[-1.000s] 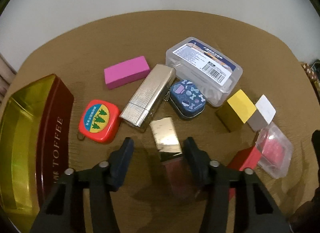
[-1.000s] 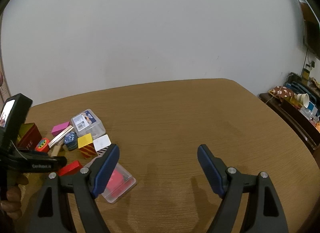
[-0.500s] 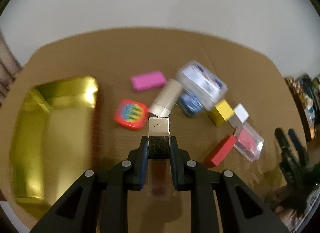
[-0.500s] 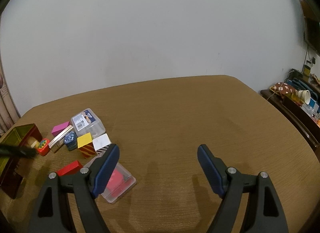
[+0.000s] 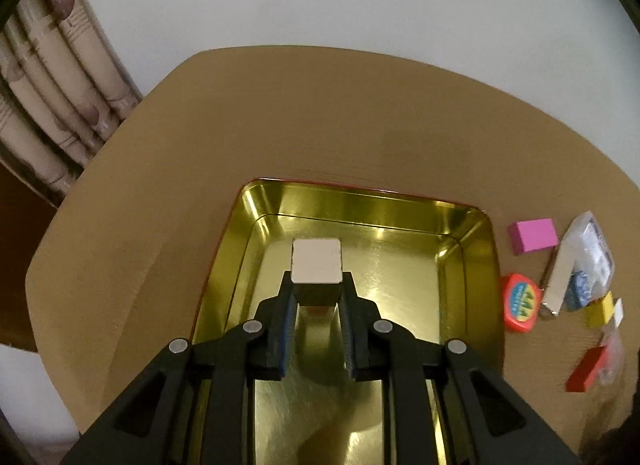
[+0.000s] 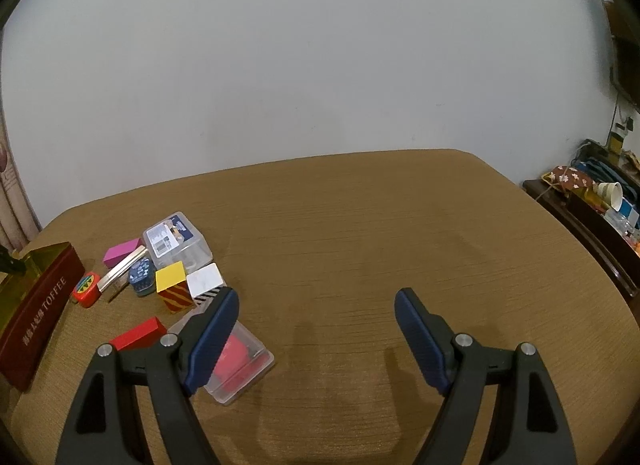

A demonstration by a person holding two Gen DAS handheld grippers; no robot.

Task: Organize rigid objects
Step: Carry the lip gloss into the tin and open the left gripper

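- Left tongs [image 5: 316, 297] pinching a small shiny block [image 5: 316, 267] by its sides, hanging over the open gold tin [image 5: 472, 233]. Not yet dropped.
- Tin looks bare inside from what shows, so judging this the first item going in.
- Right tongs [image 6: 316, 329] spread wide, nothing between them, hovering over bare bench [image 6: 360, 225].
- Left to sort, all clustered on the bench right of the tin: pink block [image 5: 533, 236], red tape measure [image 5: 521, 302], long silver case [image 5: 558, 285], blue patterned tin [image 6: 141, 274], clear lidded box [image 6: 176, 241], yellow cube [image 6: 173, 285], white cube [image 6: 205, 280], red block [image 6: 138, 333], clear case with a red thing inside [image 6: 240, 365].
- Held block: squarish, pale metallic top face, rounded corners; lower part hidden by the tongs.
- Tin: rectangular, mirror-gold inside, dark red outside, "TOFFEE" on its side.
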